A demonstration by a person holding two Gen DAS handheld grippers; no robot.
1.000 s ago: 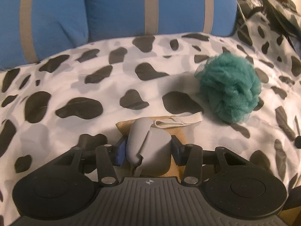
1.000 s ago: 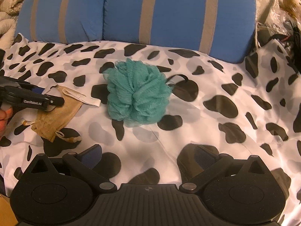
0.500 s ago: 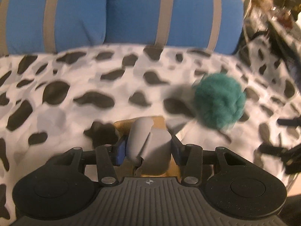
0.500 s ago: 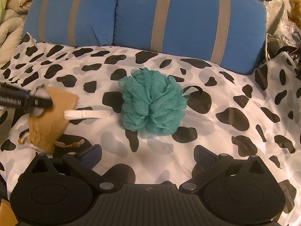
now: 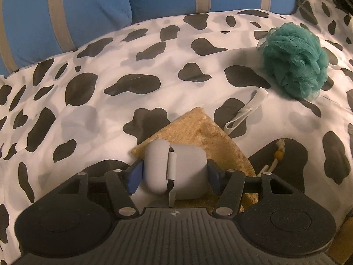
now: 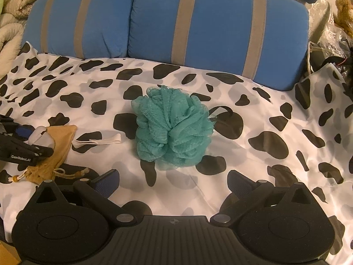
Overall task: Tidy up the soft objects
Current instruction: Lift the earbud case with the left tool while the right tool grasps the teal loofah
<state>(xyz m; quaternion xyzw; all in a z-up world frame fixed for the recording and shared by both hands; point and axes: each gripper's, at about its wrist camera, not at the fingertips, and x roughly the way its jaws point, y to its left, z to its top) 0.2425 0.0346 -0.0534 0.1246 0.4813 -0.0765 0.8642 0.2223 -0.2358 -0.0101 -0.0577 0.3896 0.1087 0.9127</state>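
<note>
A bed covered with a white sheet with black cow-like patches [image 6: 253, 114] fills both views, with two blue cushions with grey-beige stripes [image 6: 211, 26] propped along its far edge and rumpled pale bedding [image 6: 11, 22] bunched at the far left corner. The left gripper [image 5: 174, 172] has a grey soft-cornered earbud-style case [image 5: 176, 167] between its blue-padded fingers [image 5: 134, 176]; its jaws have just been opening, and a thin gap shows on the left side, so they no longer press it. The case sits over a tan burlap drawstring pouch [image 5: 198, 130] lying at the near left of the bed, its beaded cord [image 6: 66, 173] trailing toward the near edge. Just beside the pouch lies a folded white fabric strip [image 6: 97, 142], and past it, near the bed's middle, a teal mesh bath pouf [image 6: 172, 125]. The right gripper [image 6: 172, 183] hovers near the pouf with its fingers spread wide and empty. Clutter in clear plastic [image 6: 331, 35] crowds the far right corner.
</note>
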